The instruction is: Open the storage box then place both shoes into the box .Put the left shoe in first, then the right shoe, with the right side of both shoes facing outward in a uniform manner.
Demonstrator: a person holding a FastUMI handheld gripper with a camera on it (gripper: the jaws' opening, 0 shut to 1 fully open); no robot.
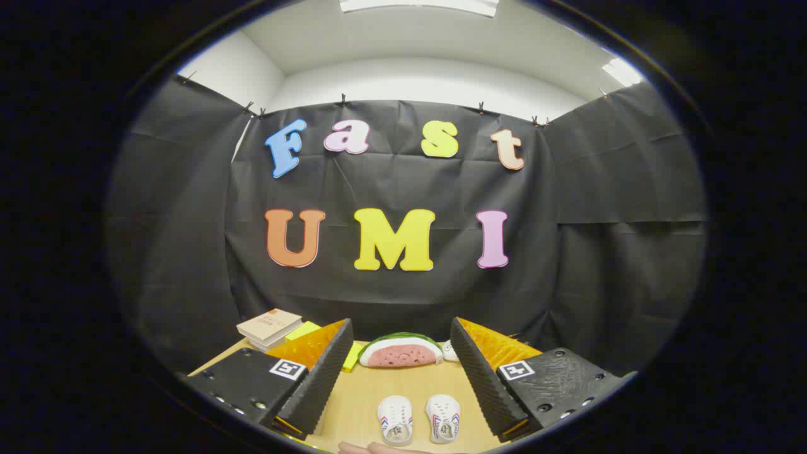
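White and small, two shoes (418,419) with striped sides lie side by side on the smooth wooden table (403,388), between the ridged fingers of the gripper (401,350). The fingers stand wide apart, holding and touching nothing. Beyond them rests a watermelon-slice plush (401,351); ahead of the left finger, stacked books (270,328) and yellow blocks (304,330).

No words or numbers can be read. Each finger (302,369) of the tongs (401,378) carries a square black-and-white marker, a coded pattern and no script. The book (270,326) at the back of the counter (403,391) bears cover print too small to read.
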